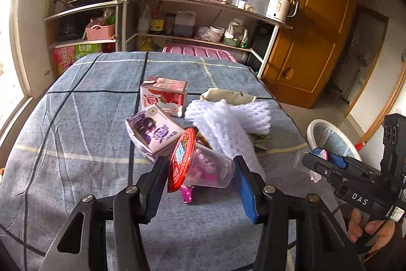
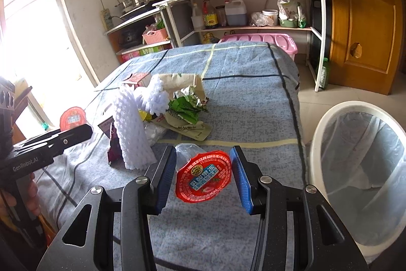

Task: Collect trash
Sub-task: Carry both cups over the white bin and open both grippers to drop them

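Most of the trash is not picked up yet. Lots of it sits in a heap on the table with the blue cloth point(image 1: 76, 144): a pink carton point(image 1: 165, 95), a purple carton point(image 1: 152, 131), white foam nets point(image 1: 228, 118), a green wrapper point(image 2: 185, 106), a brown paper bag point(image 2: 192, 131) and a dark red wrapper point(image 2: 113, 141). The right gripper point(image 2: 204, 164) has a jelly cup point(image 2: 204, 175) with a red lid between its two blue pads. The lid's edges look like they touch both pads, so I think the tongs are pinching it, at about the width of the lid. This cup is near the table's edge, close to the white bin point(image 2: 330, 108), which stands on the floor just beside the table. The bin has a clear bag in it, and I see no trash inside, though part of it is hidden. The left gripper point(image 1: 200, 169) is wide, with its fingers on each side of a second jelly cup point(image 1: 203, 164). That cup lies on its side on the cloth, next to the purple carton, and is not squeezed yet. So the job looks like it is only at the start: one cup is close to the bin, one is about to be grabbed, and all the rest is waiting.
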`<control>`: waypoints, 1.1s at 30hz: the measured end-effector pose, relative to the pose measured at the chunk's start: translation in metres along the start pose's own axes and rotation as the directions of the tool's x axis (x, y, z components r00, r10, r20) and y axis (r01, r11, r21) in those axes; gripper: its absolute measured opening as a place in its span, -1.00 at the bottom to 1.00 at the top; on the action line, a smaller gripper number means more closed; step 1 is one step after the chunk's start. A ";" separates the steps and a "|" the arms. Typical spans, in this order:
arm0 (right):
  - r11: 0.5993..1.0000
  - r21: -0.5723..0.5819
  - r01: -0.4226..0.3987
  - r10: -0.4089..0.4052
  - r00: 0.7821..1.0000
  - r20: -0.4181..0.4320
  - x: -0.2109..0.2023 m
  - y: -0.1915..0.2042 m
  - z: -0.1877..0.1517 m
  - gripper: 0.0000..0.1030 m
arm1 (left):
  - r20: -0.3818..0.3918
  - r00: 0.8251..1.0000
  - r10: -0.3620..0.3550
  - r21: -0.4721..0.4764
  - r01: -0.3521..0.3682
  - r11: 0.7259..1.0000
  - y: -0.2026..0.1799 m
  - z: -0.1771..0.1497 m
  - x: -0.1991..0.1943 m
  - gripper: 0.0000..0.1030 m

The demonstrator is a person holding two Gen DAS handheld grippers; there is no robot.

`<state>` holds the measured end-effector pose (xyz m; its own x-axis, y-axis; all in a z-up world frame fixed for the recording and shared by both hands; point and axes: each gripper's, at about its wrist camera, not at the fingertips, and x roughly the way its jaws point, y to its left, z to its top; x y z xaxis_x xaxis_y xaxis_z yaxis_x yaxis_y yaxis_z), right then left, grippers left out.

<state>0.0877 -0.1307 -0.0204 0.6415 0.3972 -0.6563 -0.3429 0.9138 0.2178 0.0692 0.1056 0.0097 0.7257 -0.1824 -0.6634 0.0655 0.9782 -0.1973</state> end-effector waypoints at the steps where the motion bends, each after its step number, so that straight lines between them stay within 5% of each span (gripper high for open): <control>1: 1.000 0.007 0.006 -0.006 1.000 0.013 -0.007 -0.003 0.001 -0.12 | 0.003 1.000 -0.012 0.013 0.012 1.000 -0.007 0.002 -0.001 0.02; 13: 0.988 0.106 0.114 -0.126 0.986 0.110 -0.064 -0.059 0.005 -0.12 | -0.004 0.990 -0.140 0.123 0.140 0.982 -0.086 0.015 0.014 0.02; 19: 0.962 0.189 0.195 -0.220 0.967 0.124 -0.089 -0.106 -0.001 -0.12 | -0.063 0.971 -0.229 0.171 0.236 0.956 -0.138 0.020 0.040 0.02; 27: 0.918 0.246 0.310 -0.336 0.939 0.070 -0.104 -0.164 -0.015 -0.12 | -0.137 0.933 -0.332 0.217 0.355 0.909 -0.208 0.020 0.073 0.02; 33: 0.893 0.246 0.377 -0.396 0.918 0.032 -0.103 -0.191 -0.025 -0.12 | -0.195 0.923 -0.333 0.268 0.377 0.887 -0.247 0.015 0.096 0.02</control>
<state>0.0702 -0.3486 -0.0120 0.7465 0.0053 -0.6654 0.1046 0.9866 0.1252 0.1329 -0.1524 0.0054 0.5144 -0.5133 -0.6869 0.5147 0.8255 -0.2315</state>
